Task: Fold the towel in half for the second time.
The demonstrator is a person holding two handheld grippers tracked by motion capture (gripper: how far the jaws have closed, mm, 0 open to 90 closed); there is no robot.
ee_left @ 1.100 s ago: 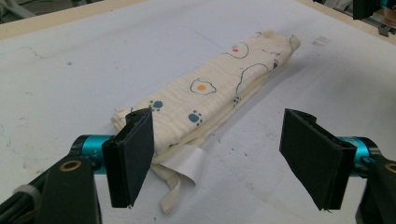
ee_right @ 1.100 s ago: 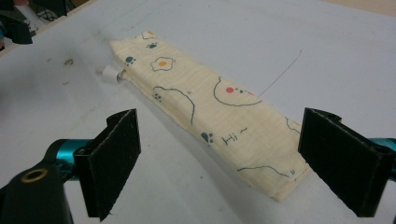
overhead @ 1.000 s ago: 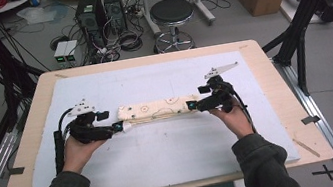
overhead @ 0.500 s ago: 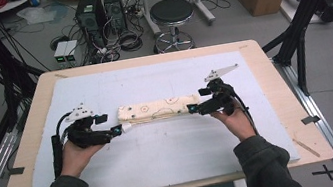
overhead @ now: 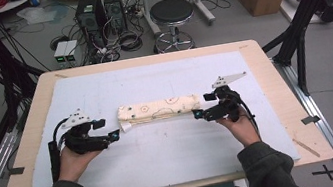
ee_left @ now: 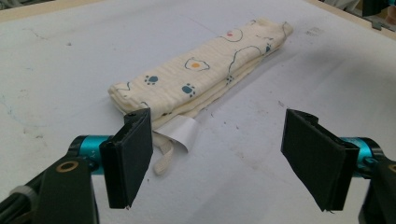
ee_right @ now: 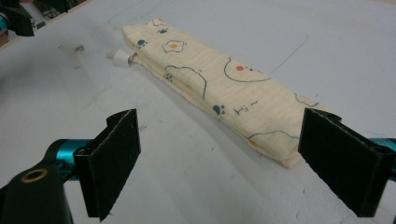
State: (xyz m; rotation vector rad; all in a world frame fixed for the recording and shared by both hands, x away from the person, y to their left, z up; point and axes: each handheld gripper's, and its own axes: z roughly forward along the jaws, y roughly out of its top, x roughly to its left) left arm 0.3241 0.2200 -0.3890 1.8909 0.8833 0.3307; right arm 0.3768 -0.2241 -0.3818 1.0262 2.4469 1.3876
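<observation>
A folded cloth (overhead: pixel 159 110), cream with small printed paw marks and fried-egg shapes, lies as a long narrow bundle across the middle of the worktop (overhead: pixel 274 81), on the pale blue-grey mat (overhead: pixel 164 154) that covers most of it. The bundle runs from 9 o'clock to 3 o'clock in the high view.

The left gripper (overhead: pixel 114 134) sits at the cloth's 9 o'clock end, just beside it, with its jaws spread wide and nothing between them. In the left gripper view (ee_left: pixel 224 161) one jaw stands close to the near corner of the bundle, where a white label (ee_left: pixel 180 133) and a loose cream strap (ee_left: pixel 161 158) stick out onto the mat; whether that jaw touches the fabric cannot be told.

The right gripper (overhead: pixel 197 114) is at the cloth's 3 o'clock end, also with jaws wide apart and empty. In the right gripper view (ee_right: pixel 233 161) the near end of the cloth reaches toward the jaw at 3 o'clock, and the bundle stretches away toward 11 o'clock.

Each gripper is held in a hand, dark sleeves entering from 6 o'clock.
</observation>
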